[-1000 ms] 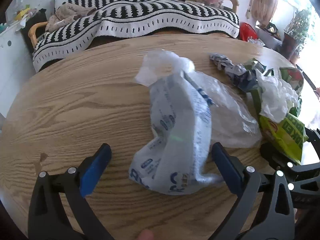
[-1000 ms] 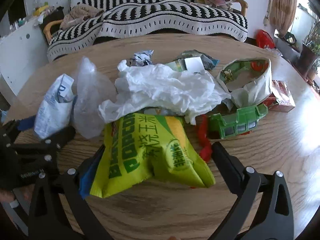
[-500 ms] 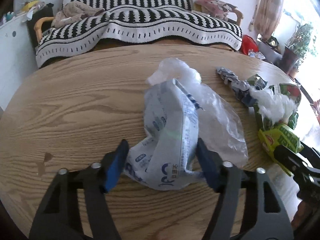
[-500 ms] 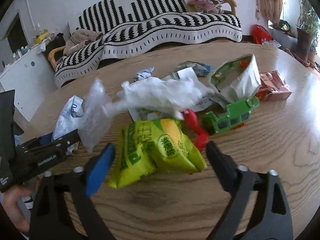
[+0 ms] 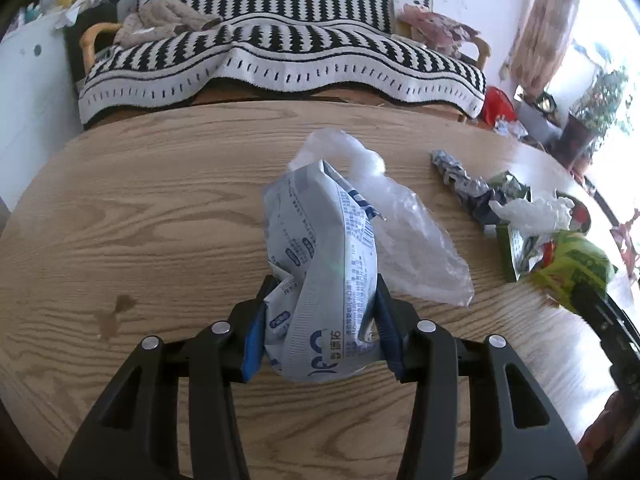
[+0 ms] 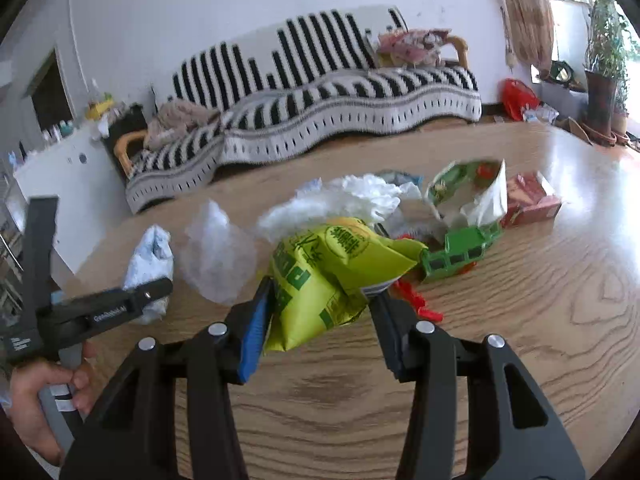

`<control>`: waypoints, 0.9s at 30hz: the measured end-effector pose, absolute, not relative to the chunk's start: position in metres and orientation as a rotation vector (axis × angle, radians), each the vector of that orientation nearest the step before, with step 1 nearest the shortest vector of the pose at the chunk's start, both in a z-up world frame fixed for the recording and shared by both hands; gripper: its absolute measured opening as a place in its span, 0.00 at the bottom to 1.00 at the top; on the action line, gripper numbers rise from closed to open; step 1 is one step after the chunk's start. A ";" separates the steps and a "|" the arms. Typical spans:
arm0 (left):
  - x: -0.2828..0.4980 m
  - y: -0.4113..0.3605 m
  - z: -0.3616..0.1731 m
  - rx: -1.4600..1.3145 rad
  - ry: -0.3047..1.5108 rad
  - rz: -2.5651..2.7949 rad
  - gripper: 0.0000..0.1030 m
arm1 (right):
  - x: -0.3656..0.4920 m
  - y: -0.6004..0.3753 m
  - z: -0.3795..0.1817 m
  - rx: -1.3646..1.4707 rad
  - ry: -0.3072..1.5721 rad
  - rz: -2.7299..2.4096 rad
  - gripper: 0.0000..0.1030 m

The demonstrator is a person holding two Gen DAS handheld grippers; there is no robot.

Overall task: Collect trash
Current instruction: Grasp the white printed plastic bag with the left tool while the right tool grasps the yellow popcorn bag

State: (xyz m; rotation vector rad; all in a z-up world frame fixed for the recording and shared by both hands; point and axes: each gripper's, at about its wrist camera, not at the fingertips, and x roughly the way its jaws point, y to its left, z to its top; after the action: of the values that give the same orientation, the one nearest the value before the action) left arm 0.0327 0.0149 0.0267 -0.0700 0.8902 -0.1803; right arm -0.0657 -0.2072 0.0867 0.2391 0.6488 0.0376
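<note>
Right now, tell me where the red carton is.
In the right wrist view, the red carton lies on the wooden table at the far right of the trash pile, just right of the torn green-and-white bag and behind the green plastic tray.

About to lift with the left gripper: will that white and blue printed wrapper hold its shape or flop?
Probably flop: the white and blue wrapper is already creased and folded between the left gripper. It looks empty, so likely light. Its glossy film may slip, and the clear plastic bag touching it might drag along.

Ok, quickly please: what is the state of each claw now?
Left claw: closed on the white-and-blue wrapper.
Right claw: closed on the yellow-green popcorn bag.
</note>
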 end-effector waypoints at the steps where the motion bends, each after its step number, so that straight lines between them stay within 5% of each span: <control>1: 0.032 0.017 0.027 -0.073 0.892 -0.179 0.45 | -0.069 -0.207 0.089 0.239 0.633 0.040 0.46; 8: 0.022 0.030 0.037 -0.087 0.868 -0.166 0.44 | -0.096 -0.184 0.116 0.167 0.487 0.081 0.46; 27: 0.015 0.051 0.042 -0.214 0.866 -0.287 0.43 | -0.073 -0.181 0.101 0.171 0.583 0.042 0.47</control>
State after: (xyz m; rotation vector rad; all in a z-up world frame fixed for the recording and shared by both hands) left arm 0.0155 0.0514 0.0422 -0.2138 0.8657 -0.2872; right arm -0.0726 -0.1814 0.1014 0.1712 0.5834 0.0419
